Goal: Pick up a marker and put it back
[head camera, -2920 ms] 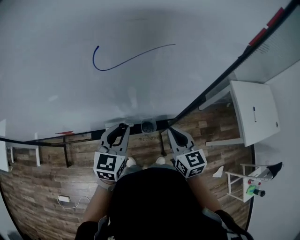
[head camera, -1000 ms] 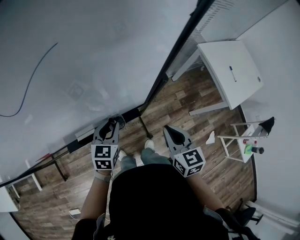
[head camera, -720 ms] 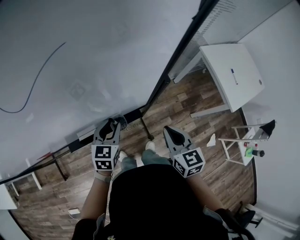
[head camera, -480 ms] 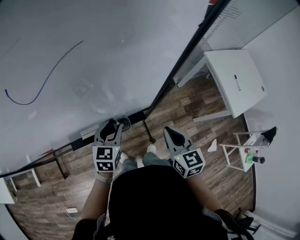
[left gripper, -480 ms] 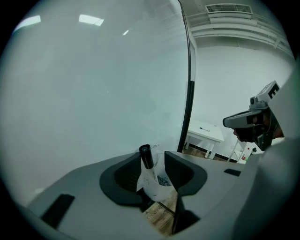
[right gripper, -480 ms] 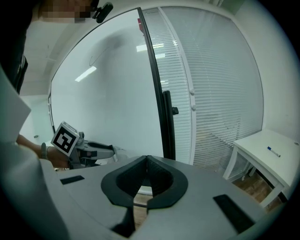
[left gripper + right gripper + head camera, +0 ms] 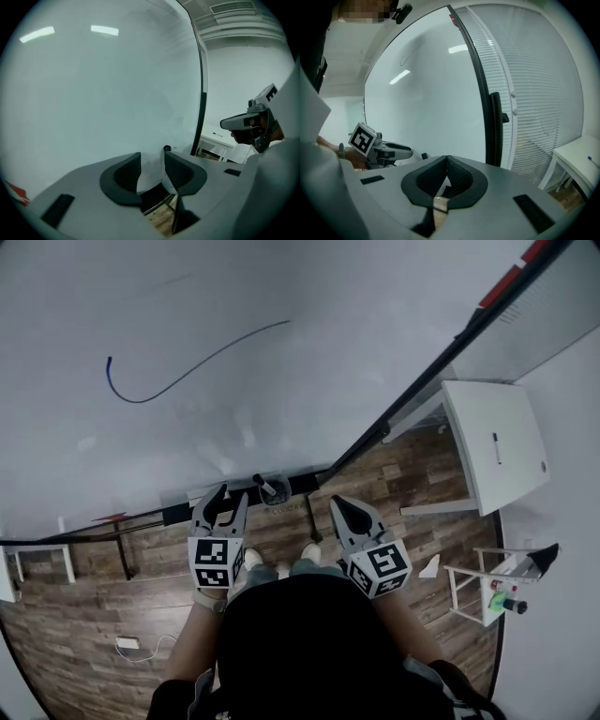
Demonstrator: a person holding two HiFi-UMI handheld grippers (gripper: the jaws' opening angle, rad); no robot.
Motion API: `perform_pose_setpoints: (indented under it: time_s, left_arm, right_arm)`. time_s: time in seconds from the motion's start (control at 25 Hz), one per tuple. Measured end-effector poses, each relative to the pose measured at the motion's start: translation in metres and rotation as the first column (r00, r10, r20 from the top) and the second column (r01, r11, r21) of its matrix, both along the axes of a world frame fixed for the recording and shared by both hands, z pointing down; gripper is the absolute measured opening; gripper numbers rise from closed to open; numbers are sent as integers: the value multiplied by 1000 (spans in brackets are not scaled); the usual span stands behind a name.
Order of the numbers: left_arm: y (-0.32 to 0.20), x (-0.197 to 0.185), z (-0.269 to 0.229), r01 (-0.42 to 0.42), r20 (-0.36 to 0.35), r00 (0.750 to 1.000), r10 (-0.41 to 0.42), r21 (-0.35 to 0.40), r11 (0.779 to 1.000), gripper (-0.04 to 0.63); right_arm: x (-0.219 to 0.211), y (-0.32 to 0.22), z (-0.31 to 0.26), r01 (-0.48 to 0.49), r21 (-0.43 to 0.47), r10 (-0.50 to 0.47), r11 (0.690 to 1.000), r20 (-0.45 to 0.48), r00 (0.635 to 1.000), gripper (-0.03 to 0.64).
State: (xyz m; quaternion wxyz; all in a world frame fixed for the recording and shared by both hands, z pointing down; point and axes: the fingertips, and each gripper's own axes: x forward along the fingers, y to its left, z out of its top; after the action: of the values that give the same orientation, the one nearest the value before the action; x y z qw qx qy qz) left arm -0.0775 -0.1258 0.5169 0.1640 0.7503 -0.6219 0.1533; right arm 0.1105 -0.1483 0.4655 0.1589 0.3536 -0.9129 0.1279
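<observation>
A dark marker (image 7: 265,487) stands tilted in a small cup (image 7: 276,495) on the ledge under the whiteboard (image 7: 281,381). My left gripper (image 7: 233,495) is open just left of the cup, with nothing between its jaws. In the left gripper view only the marker's tip (image 7: 167,148) shows, above the open left gripper (image 7: 152,159). My right gripper (image 7: 336,503) is shut and empty to the right of the cup. In the right gripper view the right gripper (image 7: 447,160) has its pads pressed together, and the left gripper (image 7: 401,150) and marker (image 7: 424,155) show beyond.
A blue curved line (image 7: 187,371) is drawn on the whiteboard. A white table (image 7: 497,456) stands at the right, with a small stand (image 7: 487,592) holding items below it. The board's dark frame (image 7: 422,390) runs diagonally. A cable (image 7: 127,645) lies on the wooden floor.
My left gripper was closed at the cup and is now open and drawn back a little, and the marker stands in the cup. The head view has swung back toward the board.
</observation>
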Motion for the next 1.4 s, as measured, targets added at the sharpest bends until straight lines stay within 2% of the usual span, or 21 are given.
perform_pose_setpoints:
  time_s: [0.32,0.72,1.04,1.4]
  left_arm:
    - [32,-41,-14,135,-3,991,-135,14,991,167]
    - [75,-77,-29,259,-50,965,-256,63,964,141]
    - [95,-88,-41,286,-54,958,-282,91,954,110]
    - [100,-82,-46,246,-59,969,-241,110,963,110]
  right_arm:
    - [-54,4,-8,153,22,-153,988,15,988,28]
    - [-112,20,-17,312,40,-313,949,28,949,28]
    - [-138,35,-18,389,37,-390,921,34,920,28]
    - [-149,44,-17,425,33,-426,904,25,904,28]
